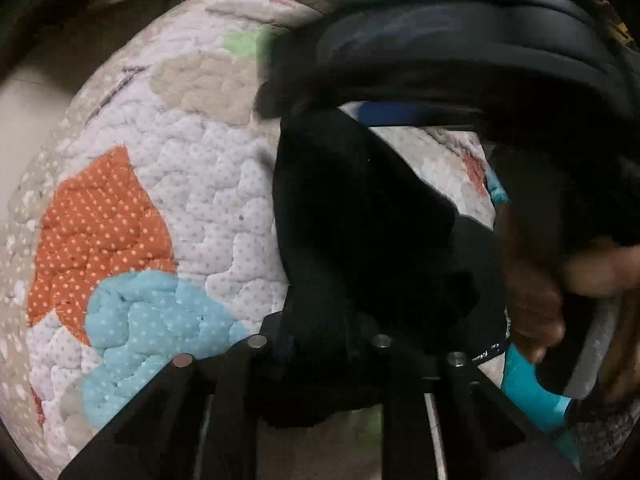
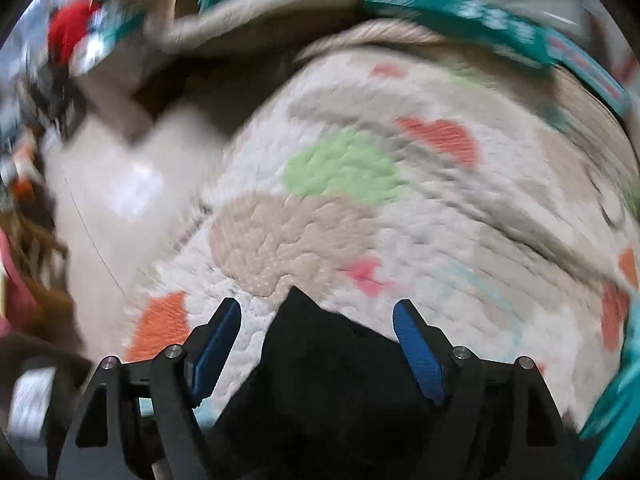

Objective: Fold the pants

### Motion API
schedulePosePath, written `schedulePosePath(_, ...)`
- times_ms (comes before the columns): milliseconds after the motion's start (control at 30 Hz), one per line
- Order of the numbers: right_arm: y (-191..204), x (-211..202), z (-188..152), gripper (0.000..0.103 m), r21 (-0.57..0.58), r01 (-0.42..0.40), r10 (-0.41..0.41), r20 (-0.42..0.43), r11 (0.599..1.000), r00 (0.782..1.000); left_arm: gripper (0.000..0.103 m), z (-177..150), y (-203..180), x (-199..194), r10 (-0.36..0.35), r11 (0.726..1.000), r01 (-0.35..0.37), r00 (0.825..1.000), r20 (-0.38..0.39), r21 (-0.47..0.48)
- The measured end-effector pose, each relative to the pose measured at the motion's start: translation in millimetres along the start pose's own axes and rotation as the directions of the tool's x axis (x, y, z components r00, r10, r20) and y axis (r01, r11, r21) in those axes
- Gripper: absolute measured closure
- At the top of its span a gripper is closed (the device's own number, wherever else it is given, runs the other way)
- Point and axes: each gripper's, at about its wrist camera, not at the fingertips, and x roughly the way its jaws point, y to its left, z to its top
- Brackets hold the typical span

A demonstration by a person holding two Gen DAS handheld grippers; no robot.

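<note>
The black pants (image 1: 360,240) lie on a quilted patchwork bedspread (image 1: 168,184). In the left wrist view the black cloth runs from the middle of the frame down into my left gripper (image 1: 320,356), whose fingers are buried in the fabric and look closed on it. In the right wrist view my right gripper (image 2: 318,320) is open, its blue pads (image 2: 218,344) wide apart, with a pointed corner of the pants (image 2: 320,360) lying between them. The right wrist view is blurred by motion.
The bedspread (image 2: 360,184) has orange, light blue, green and beige patches. A person's hand (image 1: 536,292) and a dark curved object (image 1: 480,52) fill the right of the left wrist view. Teal packaging (image 2: 480,20) and bare floor (image 2: 120,184) border the bed.
</note>
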Motion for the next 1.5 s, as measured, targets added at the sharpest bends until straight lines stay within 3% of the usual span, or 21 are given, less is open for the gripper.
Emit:
schedulePosePath(33,5.8,15.0,-0.4,0.083,-0.025,0.014,-0.015,-0.055,1.0,0.998,0.089,1.0,2.8,-0.5,-0.007,1.0,0.007,1.0,-0.006,-0.016)
schedulePosePath(67,11.3,30.1,-0.4,0.084,-0.038,0.021,-0.025,-0.12,0.999,0.992,0.089,2.4,5.0,-1.1,-0.015,0.999,0.015,1.0,-0.012,-0.033)
schedulePosePath(167,18.5,28.4,-0.3,0.087,-0.048,0.052,-0.056,-0.098,0.998,0.994,0.09,6.1,11.3,-4.5,-0.036,0.995,0.033,0.999,-0.029,-0.096)
schedulePosePath(400,30.1,24.4,28.9,0.088,0.013,-0.007,0.008,-0.076,1.0,0.997,0.091,17.7,43.9,-39.2,0.022,0.98,-0.015,0.999,0.033,-0.197)
schedulePosePath(567,79.1,38.8,68.9,0.087,-0.035,-0.063,0.061,-0.051,0.997,0.997,0.089,24.3,95.5,-66.7,0.081,0.939,-0.049,0.993,0.081,-0.341)
schedulePosePath(700,97.2,52.9,82.0,0.071,-0.03,-0.085,0.084,-0.039,0.996,0.996,0.08,21.0,118.4,-74.8,0.037,0.9,0.0,0.996,0.076,-0.436)
schedulePosePath(767,84.1,37.0,83.1,0.055,-0.002,-0.115,0.115,-0.006,0.993,0.993,0.08,20.2,118.9,-85.1,0.044,0.898,0.004,0.994,0.099,-0.439)
schedulePosePath(833,60.1,11.0,74.0,0.047,0.047,-0.119,0.116,0.058,0.992,0.992,0.08,17.9,113.6,-92.7,0.055,0.902,0.008,0.99,0.134,-0.432)
schedulePosePath(933,7.2,-30.3,47.2,0.047,0.164,-0.111,0.089,0.139,0.98,0.986,0.077,20.7,111.8,-107.3,0.071,0.902,0.018,0.979,0.191,-0.432)
schedulePosePath(1067,-33.0,-55.1,-11.6,0.042,0.273,-0.134,0.089,0.173,0.953,0.981,0.07,28.3,107.5,-114.6,0.097,0.898,0.015,0.968,0.231,-0.44)
schedulePosePath(1167,-34.5,-40.6,-53.5,0.036,0.367,-0.234,0.171,0.196,0.9,0.966,0.07,28.7,103.8,-111.2,0.105,0.903,0.003,0.968,0.228,-0.429)
schedulePosePath(1300,-25.0,-14.2,-82.7,0.036,0.447,-0.373,0.297,0.232,0.813,0.926,0.07,28.0,101.5,-110.5,0.121,0.914,-0.018,0.966,0.228,-0.406)
schedulePosePath(1400,-2.9,6.9,-77.4,0.036,0.451,-0.355,0.297,0.196,0.819,0.934,0.07,28.1,104.9,-111.6,0.146,0.913,-0.041,0.962,0.231,-0.407)
schedulePosePath(1433,4.7,9.7,-74.7,0.049,0.439,-0.335,0.281,0.185,0.834,0.942,0.07,28.6,106.8,-111.4,0.151,0.91,-0.045,0.961,0.23,-0.411)
schedulePosePath(1467,13.6,8.8,-71.3,0.084,0.41,-0.324,0.274,0.178,0.852,0.945,0.07,28.5,108.6,-111.2,0.153,0.908,-0.046,0.962,0.228,-0.416)
schedulePosePath(1500,18.2,8.2,-68.6,0.084,0.399,-0.332,0.285,0.174,0.855,0.943,0.07,28.8,110.1,-110.0,0.152,0.906,-0.045,0.963,0.224,-0.421)
